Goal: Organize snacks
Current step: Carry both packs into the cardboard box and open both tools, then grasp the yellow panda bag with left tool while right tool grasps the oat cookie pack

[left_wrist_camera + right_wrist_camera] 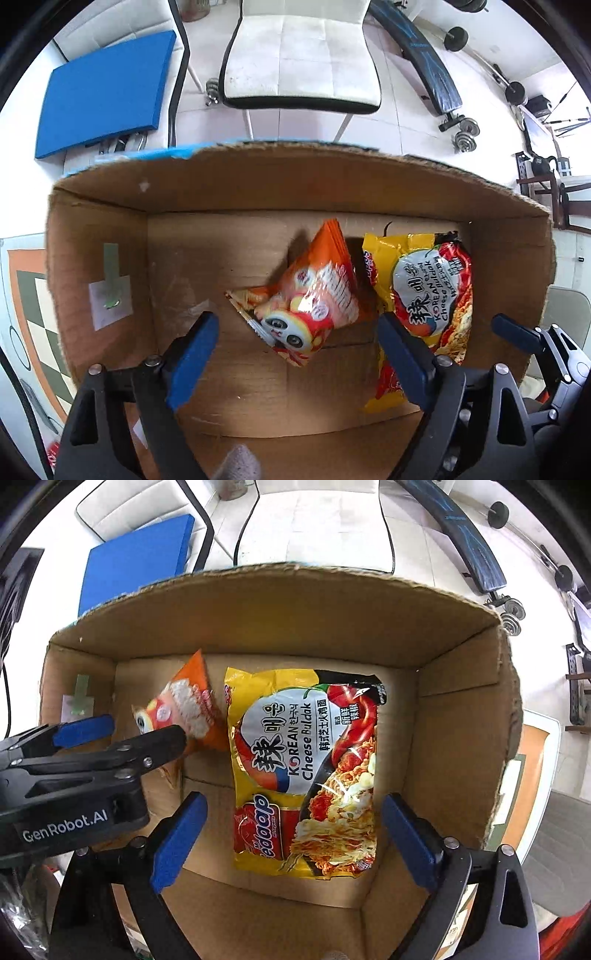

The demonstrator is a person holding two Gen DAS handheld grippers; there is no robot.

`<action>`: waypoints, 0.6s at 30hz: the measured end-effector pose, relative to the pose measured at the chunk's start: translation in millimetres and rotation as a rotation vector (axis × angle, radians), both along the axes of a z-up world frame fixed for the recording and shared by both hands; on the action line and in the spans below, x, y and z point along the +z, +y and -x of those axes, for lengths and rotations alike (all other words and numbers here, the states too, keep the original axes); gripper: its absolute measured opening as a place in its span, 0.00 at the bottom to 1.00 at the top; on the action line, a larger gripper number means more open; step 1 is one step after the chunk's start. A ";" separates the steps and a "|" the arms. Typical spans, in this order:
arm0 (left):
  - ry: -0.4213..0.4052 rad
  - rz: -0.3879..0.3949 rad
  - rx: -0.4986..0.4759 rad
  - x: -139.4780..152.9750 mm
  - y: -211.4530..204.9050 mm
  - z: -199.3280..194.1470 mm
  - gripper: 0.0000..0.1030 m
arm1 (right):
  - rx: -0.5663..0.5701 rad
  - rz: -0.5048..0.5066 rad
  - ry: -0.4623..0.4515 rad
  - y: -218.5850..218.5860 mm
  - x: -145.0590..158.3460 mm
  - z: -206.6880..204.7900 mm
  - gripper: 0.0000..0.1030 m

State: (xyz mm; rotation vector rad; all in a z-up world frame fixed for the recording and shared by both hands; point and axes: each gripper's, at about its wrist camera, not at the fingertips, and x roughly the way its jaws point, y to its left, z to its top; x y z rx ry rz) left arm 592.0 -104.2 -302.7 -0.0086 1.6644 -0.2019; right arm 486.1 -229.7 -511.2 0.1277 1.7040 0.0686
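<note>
An open cardboard box [243, 184] [461, 716] holds two snack packs. An orange snack bag with a cartoon animal [306, 295] [188, 705] lies tilted in the middle of the box, in the air or just landed, I cannot tell. A yellow Korean Cheese Buldak noodle pack [432, 291] [306, 771] lies flat to its right. My left gripper [295, 354] is open and empty above the orange bag; it also shows in the right wrist view [144, 727]. My right gripper [291, 842] is open and empty above the noodle pack; one of its fingers [517, 332] shows in the left wrist view.
Beyond the box stand a white chair [303, 59], a blue cushion [107, 92] on another chair, and a weight bench with dumbbells [465, 129] on the tiled floor. A checkered board [33, 295] lies left of the box.
</note>
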 end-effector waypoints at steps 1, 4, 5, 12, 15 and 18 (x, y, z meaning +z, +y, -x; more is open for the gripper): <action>-0.004 0.000 0.003 1.6 0.7 0.4 0.85 | -0.001 0.005 -0.002 -2.2 1.3 2.2 0.95; -0.033 0.001 0.008 15.2 2.7 6.8 0.85 | -0.005 0.008 -0.010 -7.1 4.5 11.6 0.95; -0.045 0.000 0.003 19.4 2.4 10.1 0.85 | -0.011 0.006 -0.014 -9.3 6.7 16.3 0.95; -0.159 -0.015 -0.009 59.6 4.9 41.8 0.85 | -0.030 -0.025 -0.050 -11.8 30.0 37.2 0.95; -0.221 -0.024 -0.016 78.3 6.9 57.0 0.97 | -0.032 -0.026 -0.089 -3.9 51.6 48.7 0.95; -0.244 -0.016 -0.010 91.7 10.6 70.5 0.97 | -0.023 -0.025 -0.132 3.0 70.4 64.2 0.95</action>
